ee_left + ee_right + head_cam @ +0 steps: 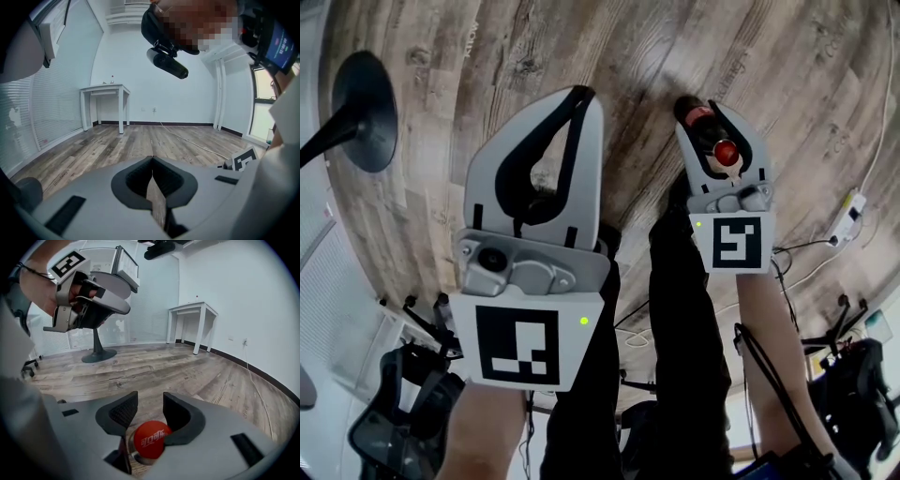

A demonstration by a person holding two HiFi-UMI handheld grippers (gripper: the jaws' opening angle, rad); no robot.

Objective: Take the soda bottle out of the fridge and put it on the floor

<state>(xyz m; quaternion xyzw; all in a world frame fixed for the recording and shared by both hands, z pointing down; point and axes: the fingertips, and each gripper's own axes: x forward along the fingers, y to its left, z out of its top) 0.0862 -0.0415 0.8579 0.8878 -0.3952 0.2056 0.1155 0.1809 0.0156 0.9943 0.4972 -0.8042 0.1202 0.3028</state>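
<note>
A soda bottle [727, 152] with a red cap [150, 440] and dark body stands upright on the wood floor. My right gripper [710, 117] reaches round its neck. The jaws stand wide, and the cap sits low between them, with a gap on its left side. In the right gripper view the black pads [123, 411] flank the cap, and the right gripper [150, 401] is open. My left gripper [581, 98] hovers to the left, higher up, its tips meeting with nothing in them. The left gripper view shows the left gripper [152, 161] shut over bare floor.
A black round stand base [366, 108] sits on the floor at the far left. A white table [105, 91] stands by the wall, and a cable [187, 140] runs across the floor. A power strip [848, 216] lies at the right. The person's legs [675, 309] are just below the bottle.
</note>
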